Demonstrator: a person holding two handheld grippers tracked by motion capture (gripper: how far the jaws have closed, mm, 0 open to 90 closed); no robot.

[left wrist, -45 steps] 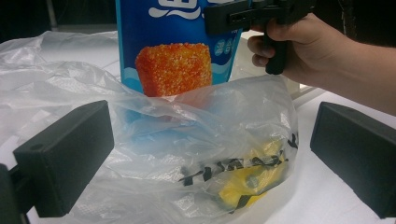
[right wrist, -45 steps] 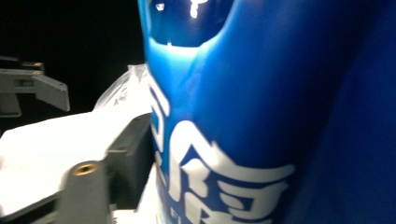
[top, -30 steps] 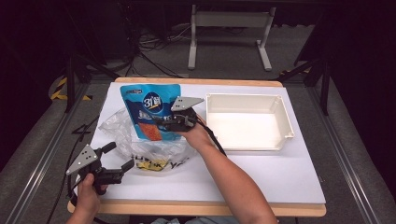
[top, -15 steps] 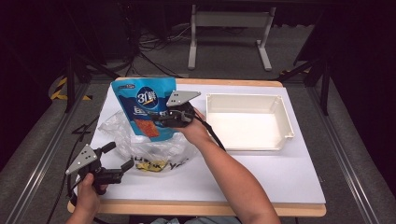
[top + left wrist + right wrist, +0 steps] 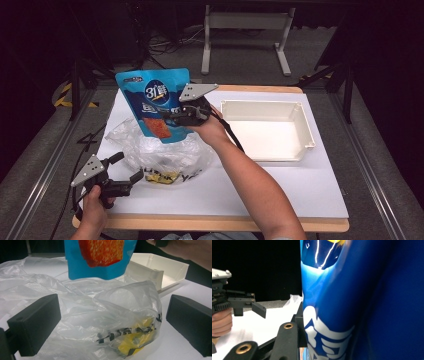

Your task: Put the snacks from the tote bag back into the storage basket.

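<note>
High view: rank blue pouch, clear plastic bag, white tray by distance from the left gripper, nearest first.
From the left gripper:
1. clear plastic bag, just beside its jaws.
2. blue pouch, lifted above the bag.
3. white tray, far right side.

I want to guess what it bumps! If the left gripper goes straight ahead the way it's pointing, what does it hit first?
Most likely the clear plastic bag, crumpled right between and ahead of the left gripper's open jaws. The blue pouch hangs higher and farther back, so it probably wouldn't be touched first.

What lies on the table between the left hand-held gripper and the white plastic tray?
In the high view, the crumpled clear plastic bag lies between the left hand-held gripper and the white plastic tray; the left gripper view shows it too.
</note>
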